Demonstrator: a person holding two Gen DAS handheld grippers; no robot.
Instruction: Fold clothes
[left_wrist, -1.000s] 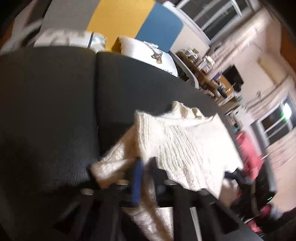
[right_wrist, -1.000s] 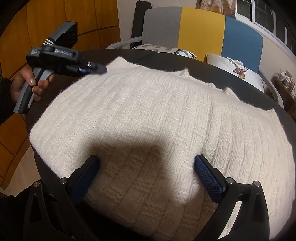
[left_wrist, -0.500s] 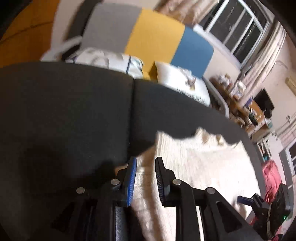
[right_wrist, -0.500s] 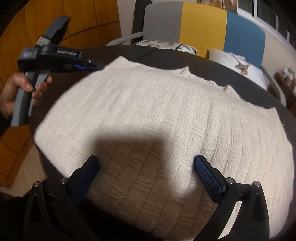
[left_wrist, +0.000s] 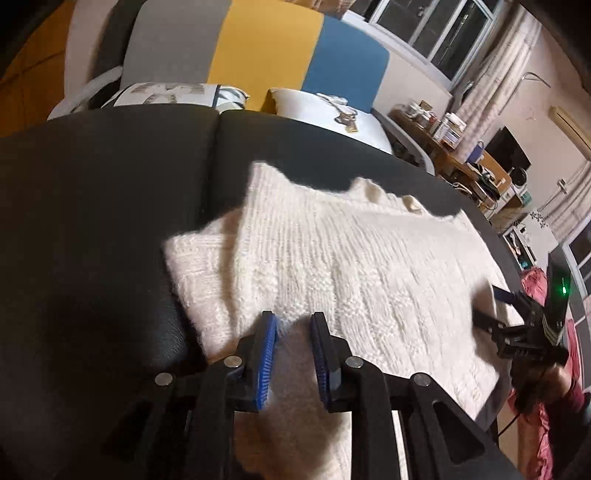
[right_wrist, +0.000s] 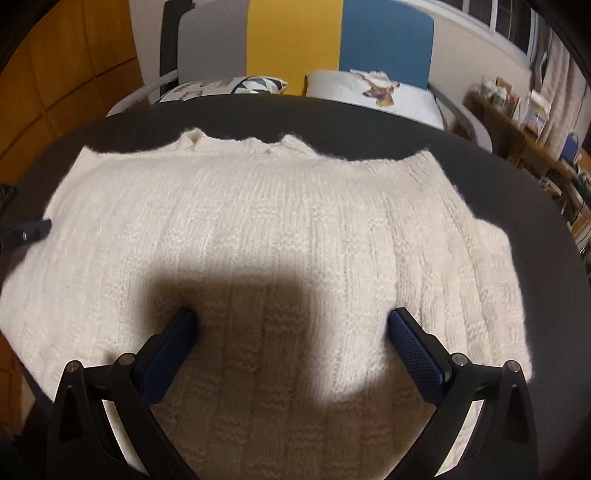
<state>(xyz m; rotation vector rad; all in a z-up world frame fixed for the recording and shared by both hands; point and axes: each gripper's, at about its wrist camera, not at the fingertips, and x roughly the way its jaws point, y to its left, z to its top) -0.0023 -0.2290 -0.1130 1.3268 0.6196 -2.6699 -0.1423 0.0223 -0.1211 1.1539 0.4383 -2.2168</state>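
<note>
One cream knit sweater (right_wrist: 280, 229) is spread flat on a black padded surface (left_wrist: 92, 221), neckline twd the far edge, w/ a folded sleeve seen sticking out at one side (left_wrist: 199, 266) in the left wrist view. The left tongs (left_wrist: 291, 325) are held low over the sweater's near edge; their jaws were just being opened and now stand at a narrow gap, blue pads apart, knit seen below the gap but not pinched. The right tongs (right_wrist: 291, 325) are held wide open above the sweater's lower middle, nothing gripped, a dark shadow cast on the knit betw. the fingers. In the left wrist view the right tongs (left_wrist: 495, 306) are seen at the sweater's far side. Behind the surface, 2 pillows (right_wrist: 376, 92) are propped vs. a grey, yellow and blue headboard (right_wrist: 295, 40).
</note>
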